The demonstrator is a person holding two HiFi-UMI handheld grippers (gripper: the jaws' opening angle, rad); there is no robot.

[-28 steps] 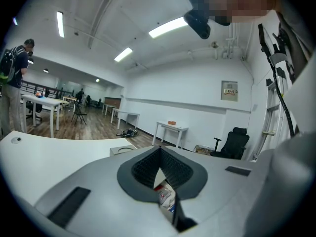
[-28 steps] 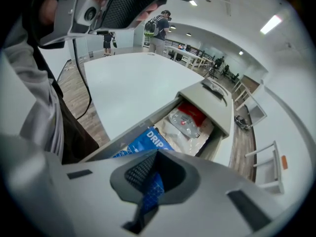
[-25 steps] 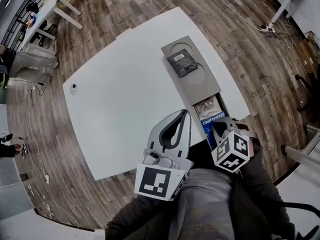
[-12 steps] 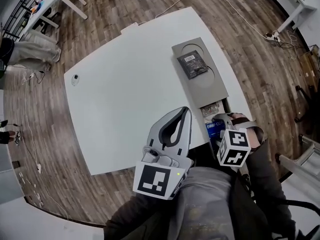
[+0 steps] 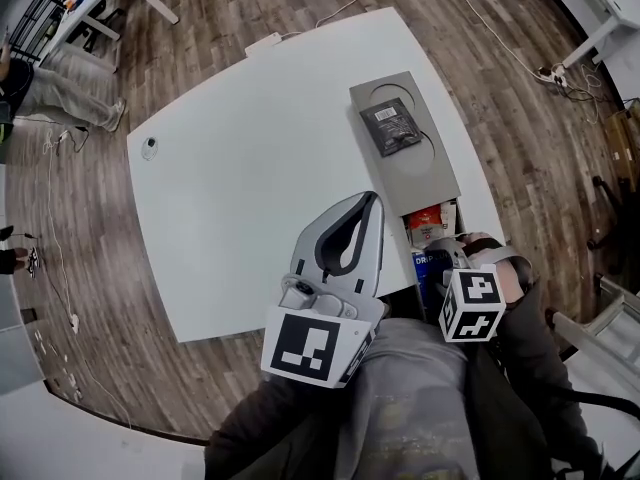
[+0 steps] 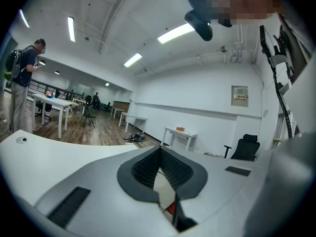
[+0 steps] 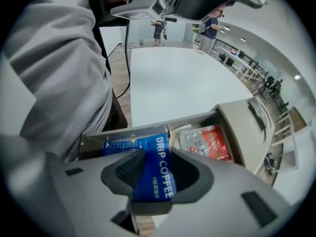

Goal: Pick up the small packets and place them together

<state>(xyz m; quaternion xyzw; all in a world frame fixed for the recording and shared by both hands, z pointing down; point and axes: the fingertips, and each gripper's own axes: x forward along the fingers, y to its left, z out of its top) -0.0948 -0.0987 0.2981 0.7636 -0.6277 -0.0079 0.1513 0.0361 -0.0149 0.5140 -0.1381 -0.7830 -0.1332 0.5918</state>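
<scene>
A grey drawer unit (image 5: 432,173) lies on the white table (image 5: 240,178), with a black packet (image 5: 390,128) on its top. Its open drawer holds a red packet (image 5: 428,220) (image 7: 206,142) and a blue "DRIP COFFEE" pack (image 7: 159,174) (image 5: 424,268). My right gripper (image 5: 447,260) (image 7: 157,156) points down into the drawer. Its jaws have just been closing, and both pads now touch the blue pack between them. My left gripper (image 5: 369,206) (image 6: 159,150) hovers level over the table's near edge, left of the drawer, shut and holding nothing.
A small white object (image 5: 148,148) sits near the table's far left corner and a white adapter (image 5: 263,41) at its far edge. Cables trail over the wood floor. A person (image 6: 22,93) stands by other tables (image 6: 52,105) far off.
The right gripper has rolled and drawn toward the drawer's near end, over the blue pack. The red packet now shows more fully. The left gripper has shifted only slightly.
</scene>
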